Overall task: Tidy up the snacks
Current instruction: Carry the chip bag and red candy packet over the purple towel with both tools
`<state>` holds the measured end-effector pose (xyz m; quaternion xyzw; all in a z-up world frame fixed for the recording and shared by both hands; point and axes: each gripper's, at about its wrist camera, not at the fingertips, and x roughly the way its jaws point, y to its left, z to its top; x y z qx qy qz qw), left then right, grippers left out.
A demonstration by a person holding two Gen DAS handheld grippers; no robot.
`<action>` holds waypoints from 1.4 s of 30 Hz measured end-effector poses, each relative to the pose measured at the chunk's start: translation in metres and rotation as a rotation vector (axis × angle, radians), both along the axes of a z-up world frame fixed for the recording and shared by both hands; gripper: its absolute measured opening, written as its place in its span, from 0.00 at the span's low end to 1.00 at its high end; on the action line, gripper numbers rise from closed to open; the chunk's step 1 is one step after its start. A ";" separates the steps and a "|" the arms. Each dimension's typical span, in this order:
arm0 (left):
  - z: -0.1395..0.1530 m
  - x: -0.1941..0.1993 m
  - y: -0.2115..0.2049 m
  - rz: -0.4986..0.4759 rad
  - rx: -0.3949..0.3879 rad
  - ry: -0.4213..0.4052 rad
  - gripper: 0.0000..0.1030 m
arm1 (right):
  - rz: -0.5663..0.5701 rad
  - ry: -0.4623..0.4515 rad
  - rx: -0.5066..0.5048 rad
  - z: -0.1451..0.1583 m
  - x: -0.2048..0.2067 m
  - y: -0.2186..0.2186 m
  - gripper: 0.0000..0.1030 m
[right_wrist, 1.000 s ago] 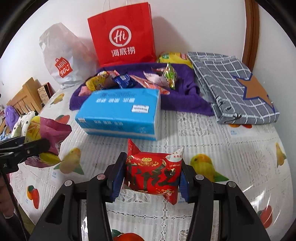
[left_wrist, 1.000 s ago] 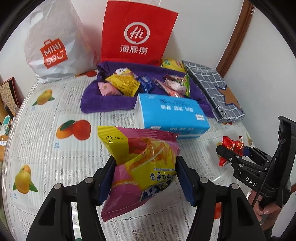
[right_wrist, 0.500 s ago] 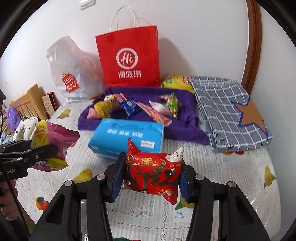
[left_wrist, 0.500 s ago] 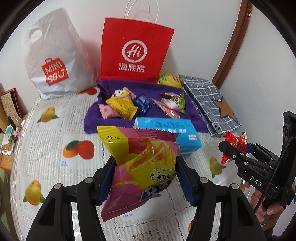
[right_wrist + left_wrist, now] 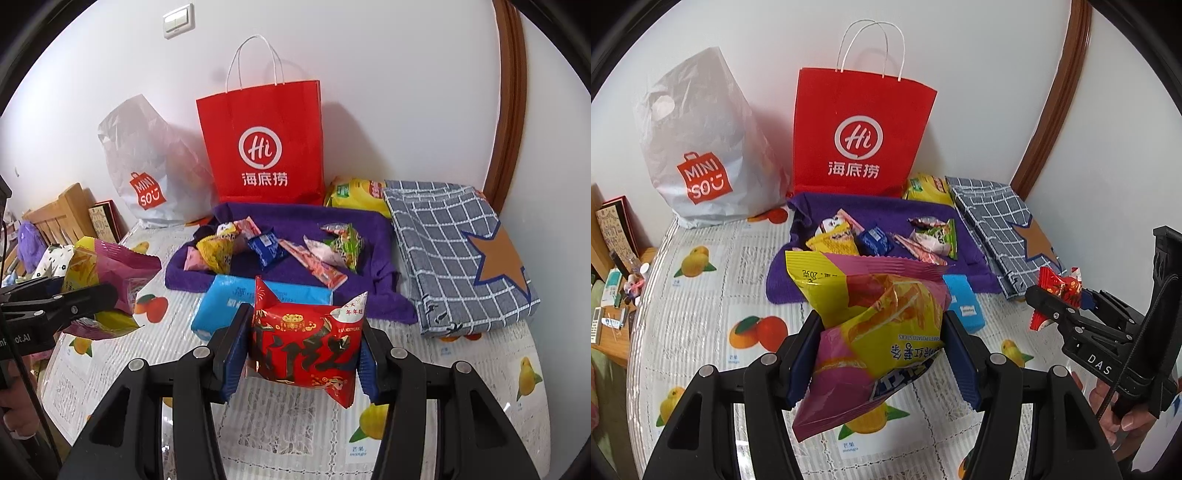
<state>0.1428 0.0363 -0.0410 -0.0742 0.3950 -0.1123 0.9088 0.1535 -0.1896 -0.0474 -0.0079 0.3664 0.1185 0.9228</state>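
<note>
Both my grippers have risen since a second ago. The left gripper (image 5: 881,350) clamps the yellow-pink chip bag (image 5: 875,325), its long axis tilted, top pointing away. The right gripper (image 5: 301,349) clamps the red snack packet (image 5: 306,347), probably lying crosswise. Below: fruit-print tablecloth (image 5: 480,369), purple towel (image 5: 373,236), red paper bag (image 5: 860,133), white wall.

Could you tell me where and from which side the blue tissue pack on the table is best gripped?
Grip the blue tissue pack across its short width, coming down from above: it lies flat with long, straight sides, and its top is clear, though both grippers are holding snacks.
</note>
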 end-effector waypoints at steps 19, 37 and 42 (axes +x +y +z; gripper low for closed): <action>0.024 0.021 0.001 0.012 0.003 -0.038 0.60 | -0.030 -0.042 -0.008 0.027 0.027 -0.005 0.49; 0.020 0.045 0.000 0.002 -0.001 -0.019 0.60 | -0.027 -0.037 -0.013 0.028 0.048 0.004 0.49; 0.019 0.051 -0.001 -0.004 -0.001 -0.016 0.60 | -0.033 -0.034 -0.015 0.026 0.052 0.004 0.49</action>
